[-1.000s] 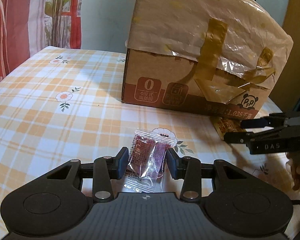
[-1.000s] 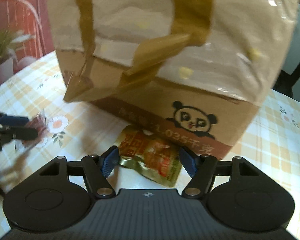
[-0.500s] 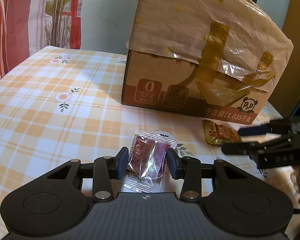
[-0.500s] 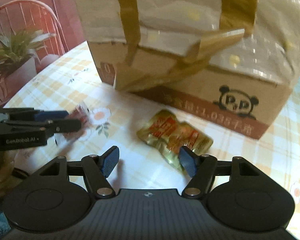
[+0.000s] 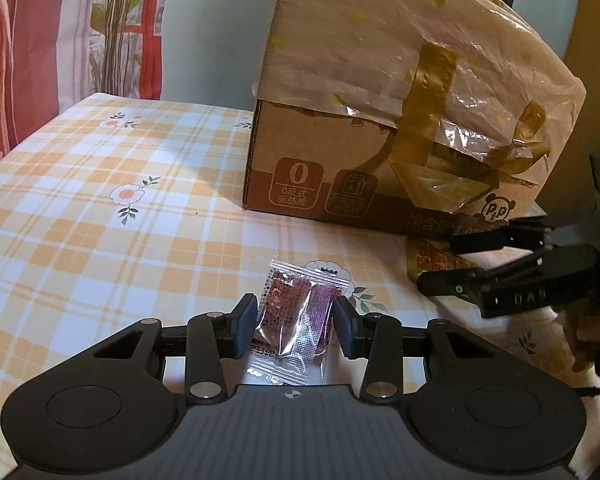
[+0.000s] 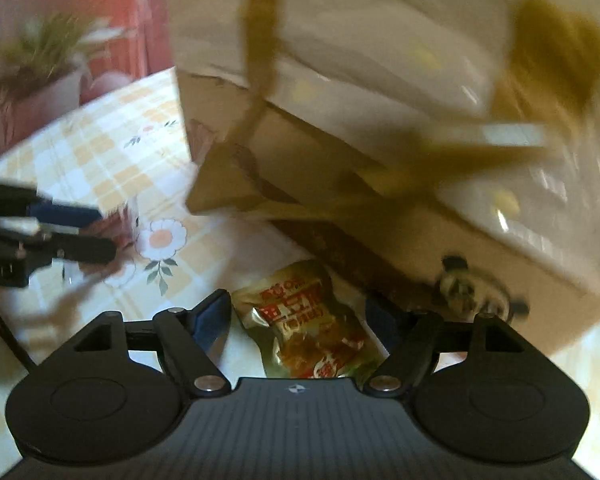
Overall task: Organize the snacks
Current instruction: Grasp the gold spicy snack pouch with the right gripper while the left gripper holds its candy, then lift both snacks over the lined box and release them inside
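Note:
A clear packet of dark red snack [image 5: 296,316] lies on the checked tablecloth between the fingers of my left gripper [image 5: 295,326]; the pads touch its sides, so the gripper is shut on it. A gold and red snack pouch [image 6: 312,328] lies by the cardboard box [image 5: 340,184], between the spread fingers of my open right gripper [image 6: 300,324]. The pouch also shows in the left wrist view [image 5: 432,262], partly hidden by the right gripper [image 5: 460,264]. The right wrist view is blurred.
The box has a plastic-covered, taped top and stands at the back right of the table. The flowered tablecloth [image 5: 100,220] stretches left. Curtains [image 5: 60,40] hang behind the table's far edge.
My right gripper has swung back in over the gold pouch, which lies between its fingers again. The left gripper and the red packet have stayed put.

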### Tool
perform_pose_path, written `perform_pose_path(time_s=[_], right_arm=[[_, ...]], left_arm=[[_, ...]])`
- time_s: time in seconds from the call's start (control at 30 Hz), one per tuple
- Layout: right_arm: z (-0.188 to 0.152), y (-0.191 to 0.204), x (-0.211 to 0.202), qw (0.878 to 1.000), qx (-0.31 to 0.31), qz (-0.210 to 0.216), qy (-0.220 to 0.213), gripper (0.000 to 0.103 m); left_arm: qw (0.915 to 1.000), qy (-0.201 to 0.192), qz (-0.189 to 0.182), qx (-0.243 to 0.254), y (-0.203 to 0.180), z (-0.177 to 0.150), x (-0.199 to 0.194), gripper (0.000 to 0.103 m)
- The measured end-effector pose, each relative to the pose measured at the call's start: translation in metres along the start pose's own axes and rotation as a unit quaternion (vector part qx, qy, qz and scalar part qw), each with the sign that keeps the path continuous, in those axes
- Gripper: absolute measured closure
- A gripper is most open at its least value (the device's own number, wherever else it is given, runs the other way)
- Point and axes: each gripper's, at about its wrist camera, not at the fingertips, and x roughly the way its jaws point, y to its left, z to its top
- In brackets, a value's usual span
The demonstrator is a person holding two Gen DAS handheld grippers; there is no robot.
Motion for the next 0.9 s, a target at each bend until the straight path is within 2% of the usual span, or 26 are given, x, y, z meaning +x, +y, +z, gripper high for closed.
perform_pose_path(time_s=[0.13,0.23,0.3,0.5,0.9], right_arm=[[-0.013,0.003,-0.007,1.000,0.009,-0.012,-0.022,0.029],[-0.020,0.006,-0.014,0.999,0.019,-0.023,-0.035,0.044],[-0.026,0.008,-0.019,0.998,0.026,-0.027,-0.041,0.049],[-0.044,0.023,-0.034,0.998,0.024,-0.036,-0.056,0.053],[-0.047,0.035,-0.076,0.991,0.027,-0.029,-0.131,0.053]], left_arm=[[1.0000,0.000,0.004,0.005,-0.002,-0.001,0.000,0.059],[1.0000,0.000,0.005,0.006,-0.001,-0.001,0.000,0.059],[1.0000,0.001,0.004,0.006,0.000,0.000,-0.001,0.059],[0.9999,0.002,0.004,0.015,-0.002,-0.001,-0.006,0.059],[0.9982,-0.046,-0.009,0.038,-0.017,0.015,-0.036,0.059]])
